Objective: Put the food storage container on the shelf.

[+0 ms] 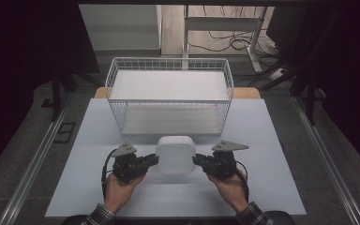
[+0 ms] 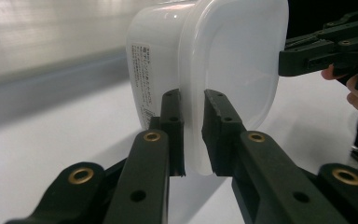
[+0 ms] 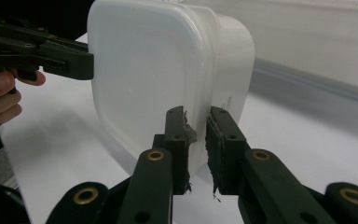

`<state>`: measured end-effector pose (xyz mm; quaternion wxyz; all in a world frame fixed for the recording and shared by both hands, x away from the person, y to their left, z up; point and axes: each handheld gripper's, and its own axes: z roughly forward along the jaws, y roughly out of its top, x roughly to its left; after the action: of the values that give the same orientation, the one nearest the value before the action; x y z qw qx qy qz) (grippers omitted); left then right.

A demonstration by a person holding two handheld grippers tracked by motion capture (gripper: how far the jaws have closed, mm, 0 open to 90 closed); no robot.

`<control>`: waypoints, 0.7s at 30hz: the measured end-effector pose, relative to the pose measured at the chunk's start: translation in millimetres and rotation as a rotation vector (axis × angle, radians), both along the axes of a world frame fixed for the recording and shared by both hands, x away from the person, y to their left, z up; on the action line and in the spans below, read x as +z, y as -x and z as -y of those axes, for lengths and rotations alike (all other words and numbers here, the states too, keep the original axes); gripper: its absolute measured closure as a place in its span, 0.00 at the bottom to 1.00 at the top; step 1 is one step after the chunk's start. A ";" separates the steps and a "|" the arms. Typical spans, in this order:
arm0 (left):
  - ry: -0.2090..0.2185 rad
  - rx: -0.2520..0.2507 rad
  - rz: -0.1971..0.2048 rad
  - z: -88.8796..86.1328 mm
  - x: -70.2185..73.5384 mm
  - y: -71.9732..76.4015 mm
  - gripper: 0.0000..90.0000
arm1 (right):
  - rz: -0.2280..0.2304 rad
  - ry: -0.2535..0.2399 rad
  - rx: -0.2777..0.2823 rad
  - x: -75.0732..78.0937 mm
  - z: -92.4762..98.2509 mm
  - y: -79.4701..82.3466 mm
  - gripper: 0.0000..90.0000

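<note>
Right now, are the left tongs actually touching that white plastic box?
Touching. In the left gripper view the left tongs pinch the white plastic box's lid rim, both pads pressed against it.

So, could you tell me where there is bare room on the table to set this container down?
The white mat is bare on both outer sides of the grippers and in the strip toward the person. The wire basket is empty inside. It is crowded between basket and container, clamped by left gripper and right gripper.

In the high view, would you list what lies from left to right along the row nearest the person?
left gripper → white plastic container → right gripper, each gripper clamped on the container's rim.
</note>
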<state>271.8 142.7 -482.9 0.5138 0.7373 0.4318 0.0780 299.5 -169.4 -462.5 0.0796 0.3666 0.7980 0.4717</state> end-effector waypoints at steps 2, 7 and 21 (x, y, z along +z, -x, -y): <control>-0.002 0.010 0.007 -0.9 2.2 -6.5 0.88 | 0.008 0.001 -0.002 1.0 -1.3 -5.1 0.87; -0.003 0.020 0.012 -3.6 4.8 -22.7 0.88 | 0.020 -0.005 -0.013 2.9 -5.8 -21.9 0.87; -0.002 0.066 0.013 -7.0 0.1 -72.9 0.87 | 0.023 -0.016 -0.050 -4.3 -16.3 -75.7 0.86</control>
<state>344.6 149.6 -482.8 0.5129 0.7227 0.4524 0.0999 375.2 -153.1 -466.8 0.0977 0.3815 0.7837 0.4803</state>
